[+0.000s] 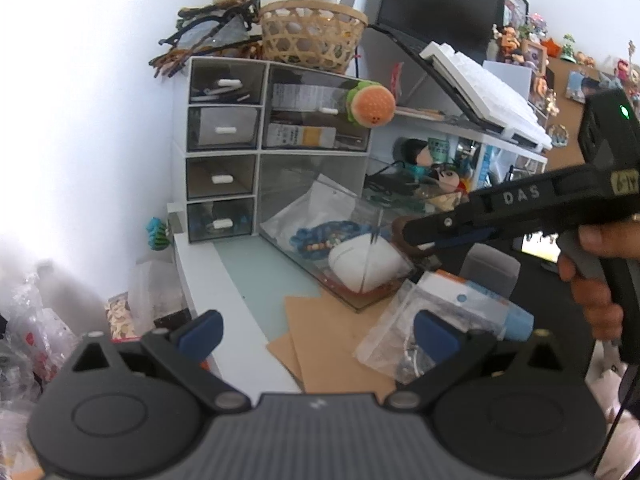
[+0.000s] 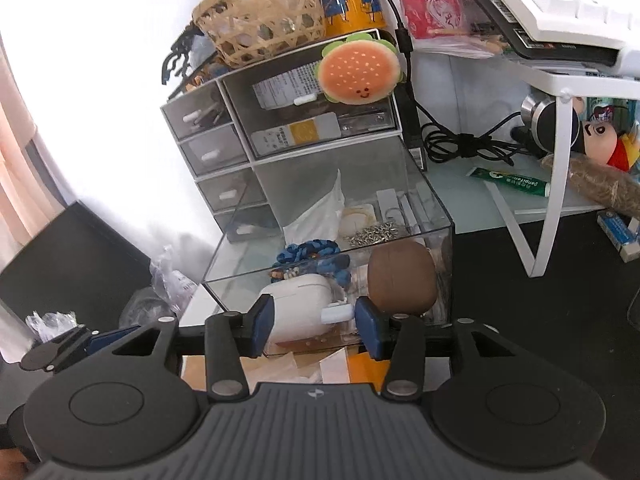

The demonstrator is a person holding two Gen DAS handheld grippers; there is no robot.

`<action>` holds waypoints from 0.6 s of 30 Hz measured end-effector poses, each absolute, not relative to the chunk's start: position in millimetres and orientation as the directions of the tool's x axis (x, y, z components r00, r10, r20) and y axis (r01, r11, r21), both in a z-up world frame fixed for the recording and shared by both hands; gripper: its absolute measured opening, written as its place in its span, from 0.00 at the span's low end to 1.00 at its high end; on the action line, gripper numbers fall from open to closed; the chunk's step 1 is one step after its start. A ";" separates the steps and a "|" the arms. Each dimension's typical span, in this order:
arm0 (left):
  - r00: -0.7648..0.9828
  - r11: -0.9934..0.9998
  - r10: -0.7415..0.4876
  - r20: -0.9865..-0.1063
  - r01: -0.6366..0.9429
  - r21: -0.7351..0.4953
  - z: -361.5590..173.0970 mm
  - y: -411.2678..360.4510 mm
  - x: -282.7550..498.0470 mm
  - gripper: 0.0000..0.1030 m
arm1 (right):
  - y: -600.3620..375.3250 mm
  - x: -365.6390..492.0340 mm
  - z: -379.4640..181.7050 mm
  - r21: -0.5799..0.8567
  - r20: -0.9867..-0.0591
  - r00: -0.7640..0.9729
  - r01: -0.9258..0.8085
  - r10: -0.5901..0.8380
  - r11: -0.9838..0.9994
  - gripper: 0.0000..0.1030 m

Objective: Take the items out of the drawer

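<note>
The clear drawer (image 2: 320,276) is taken as the landmark; it is pulled out of the lowest right bay of the white organiser (image 2: 248,148) and rests on the desk (image 1: 248,280).

Nearest, the left gripper (image 1: 316,336) is seen in front of the drawer, its blue-padded fingers (image 1: 202,334) spread wide with nothing between them. Below it, in front of the drawer, brown paper sheets (image 1: 320,344) and a clear plastic packet (image 1: 404,336) lie on the desk.

At the drawer's front edge, the right gripper (image 2: 314,320) is held by a hand (image 1: 596,280); its fingers (image 2: 262,320) are set moderately apart on either side of a white case (image 2: 300,312) that lies in the drawer's front part. Whether the case is touched cannot be told. "DAS" is read on the gripper body in the left view.

Inside the drawer, a brown rounded object (image 2: 400,280) lies just beside the case, to the right. Behind the case a blue braided cord (image 2: 312,254) with beads is seen, then a small metal chain (image 2: 374,234) and a white plastic bag (image 2: 320,216) towards the back.

Above the drawer, a burger plush (image 2: 360,72) hangs on the organiser's front, and a woven basket (image 2: 260,20) stands on top. To the right of the drawer a green tube (image 2: 508,180) lies on the desk; its lettering is too small to read surely.
</note>
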State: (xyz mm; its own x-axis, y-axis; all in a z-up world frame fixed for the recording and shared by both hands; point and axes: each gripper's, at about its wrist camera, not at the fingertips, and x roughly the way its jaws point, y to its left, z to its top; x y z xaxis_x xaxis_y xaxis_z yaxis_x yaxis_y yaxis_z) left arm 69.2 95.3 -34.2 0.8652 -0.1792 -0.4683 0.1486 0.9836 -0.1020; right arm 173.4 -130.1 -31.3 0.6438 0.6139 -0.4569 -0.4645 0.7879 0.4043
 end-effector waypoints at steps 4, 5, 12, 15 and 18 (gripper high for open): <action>0.868 0.984 -0.177 -0.464 0.144 -0.106 -33.1 95.6 69.5 1.00 | -136.3 169.1 -34.2 0.427 -0.417 0.658 -0.466 0.626 0.775 0.47; 0.868 0.984 -0.177 -0.464 0.144 -0.106 -33.3 95.9 70.1 1.00 | -136.4 167.9 -35.5 0.420 -0.413 0.667 -0.464 0.620 0.780 0.44; 0.870 0.989 -0.147 -0.472 0.120 -0.086 -34.9 98.4 73.5 1.00 | -133.6 160.8 -39.6 0.347 -0.409 0.698 -0.478 0.588 0.807 0.20; 0.869 0.989 -0.146 -0.473 0.118 -0.088 -35.1 98.8 75.8 1.00 | -131.5 159.1 -39.7 0.326 -0.406 0.702 -0.487 0.586 0.810 0.20; 0.867 0.989 -0.146 -0.477 0.119 -0.087 -36.2 98.4 77.5 1.00 | -132.7 159.7 -41.0 0.327 -0.400 0.707 -0.484 0.583 0.812 0.20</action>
State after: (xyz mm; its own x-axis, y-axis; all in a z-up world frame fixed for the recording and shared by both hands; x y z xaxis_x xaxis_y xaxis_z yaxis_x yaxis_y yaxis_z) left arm 77.5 98.4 -36.2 0.8665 -0.1463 -0.4772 0.1188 0.9891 -0.0874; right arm 159.7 -132.7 -41.0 0.7074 0.5828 -0.3998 -0.4837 0.8117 0.3274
